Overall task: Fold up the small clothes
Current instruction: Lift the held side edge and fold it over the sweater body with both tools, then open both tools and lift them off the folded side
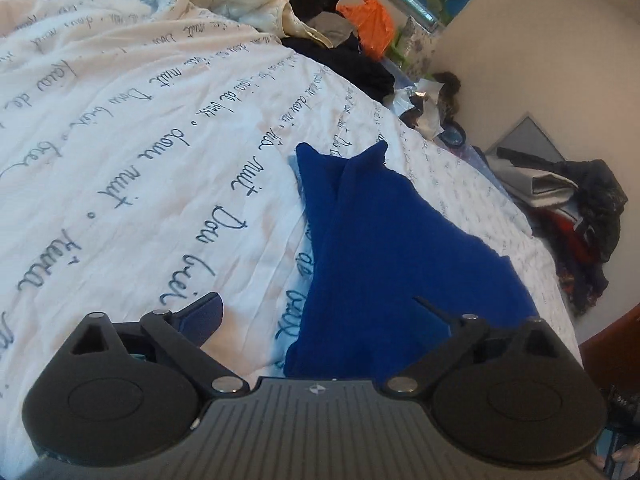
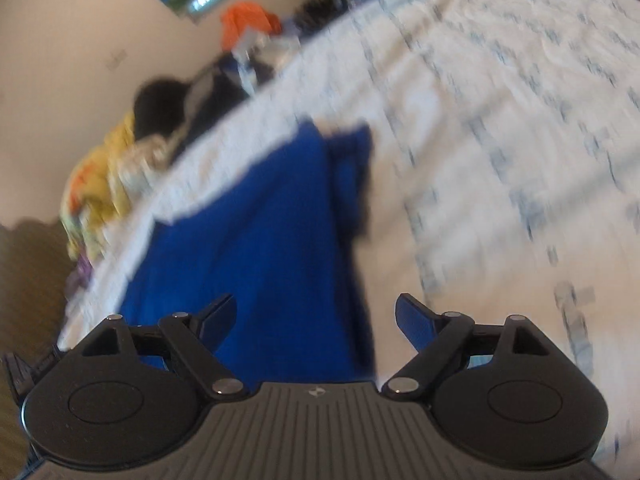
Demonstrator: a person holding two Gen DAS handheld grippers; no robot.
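Cloth (image 1: pixel 384 248), blue, lies flat on the sheet (image 1: pixel 132 168), folded lengthwise, two corners pointing away from me. Near end runs under both tools. My left gripper (image 1: pixel 316 312) is spread wide: one finger over the bare sheet, the other over the cloth, holding nothing. My right gripper (image 2: pixel 316 320) is also wide, straddling the cloth's edge, empty; that view is motion-blurred. Clothes pile (image 1: pixel 332 36) sits well apart at the bed's far side, with an orange bag (image 1: pixel 372 20) in it.
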